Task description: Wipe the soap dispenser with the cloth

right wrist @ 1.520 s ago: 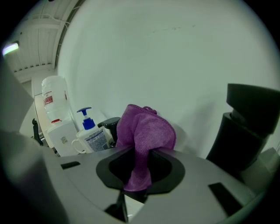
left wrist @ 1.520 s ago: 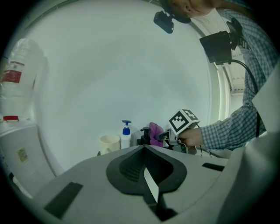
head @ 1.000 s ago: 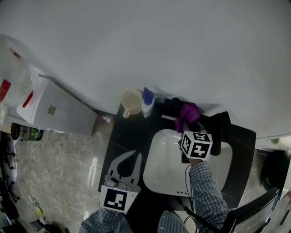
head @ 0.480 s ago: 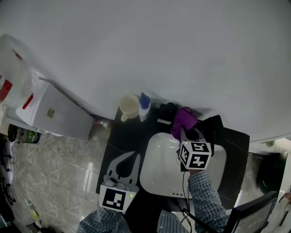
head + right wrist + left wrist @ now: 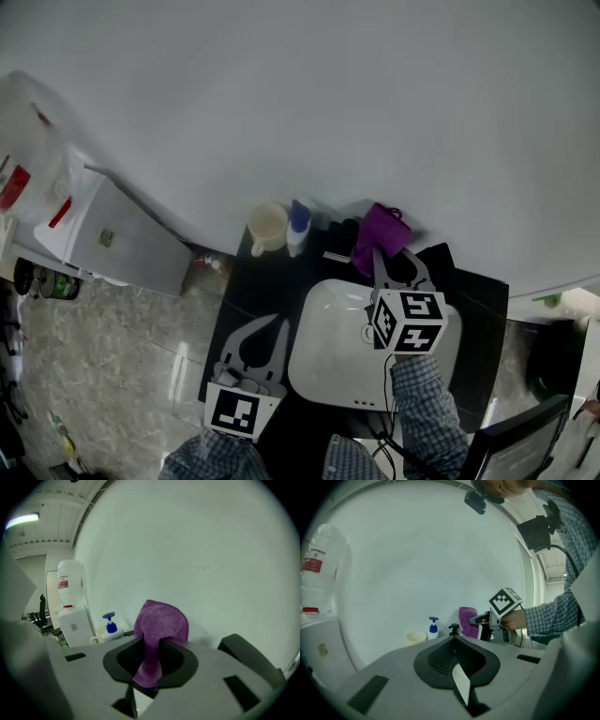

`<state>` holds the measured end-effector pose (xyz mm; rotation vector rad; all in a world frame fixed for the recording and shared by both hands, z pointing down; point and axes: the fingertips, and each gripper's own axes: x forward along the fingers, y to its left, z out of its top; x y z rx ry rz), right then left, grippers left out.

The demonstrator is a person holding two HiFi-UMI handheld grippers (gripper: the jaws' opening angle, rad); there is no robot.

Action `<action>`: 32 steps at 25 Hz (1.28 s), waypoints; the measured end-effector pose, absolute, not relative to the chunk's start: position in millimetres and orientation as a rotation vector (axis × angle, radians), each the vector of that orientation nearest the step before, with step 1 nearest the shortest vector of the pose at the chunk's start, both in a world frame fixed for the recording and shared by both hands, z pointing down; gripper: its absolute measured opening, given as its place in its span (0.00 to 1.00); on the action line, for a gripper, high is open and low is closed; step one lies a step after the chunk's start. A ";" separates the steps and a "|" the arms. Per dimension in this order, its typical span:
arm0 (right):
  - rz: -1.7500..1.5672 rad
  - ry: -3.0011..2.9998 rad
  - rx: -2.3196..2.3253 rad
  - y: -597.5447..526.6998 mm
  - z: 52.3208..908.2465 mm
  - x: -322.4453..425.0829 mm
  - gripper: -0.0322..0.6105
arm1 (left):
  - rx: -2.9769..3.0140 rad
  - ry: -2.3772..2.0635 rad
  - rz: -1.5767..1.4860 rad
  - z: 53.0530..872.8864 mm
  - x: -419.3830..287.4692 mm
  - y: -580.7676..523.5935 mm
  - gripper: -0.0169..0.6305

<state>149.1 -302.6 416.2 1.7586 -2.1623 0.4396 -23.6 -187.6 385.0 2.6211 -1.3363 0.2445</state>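
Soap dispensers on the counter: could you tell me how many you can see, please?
1 for certain: the soap dispenser with a blue pump stands beside the cup. A dark shape right of it might be another.

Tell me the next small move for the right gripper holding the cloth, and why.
Probably swing the right gripper to its left until the cloth meets the soap dispenser. The cloth is clamped in its jaws, up near the wall, while the blue-pump dispenser stands apart from it beside the cup, with no contact yet.
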 end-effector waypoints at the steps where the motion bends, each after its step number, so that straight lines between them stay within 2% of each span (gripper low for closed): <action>1: 0.430 -2.174 1.760 -305.9 411.8 147.0 0.17 | 2.620 -1.338 0.244 384.8 -24.3 -187.8 0.03; 13: 0.367 -2.247 1.658 -326.5 419.2 104.7 0.17 | 2.594 -1.356 0.257 392.1 -32.0 -186.8 0.03; 32: 0.392 -2.269 1.561 -304.8 454.6 89.2 0.16 | 2.589 -1.342 0.274 400.4 -25.7 -184.2 0.03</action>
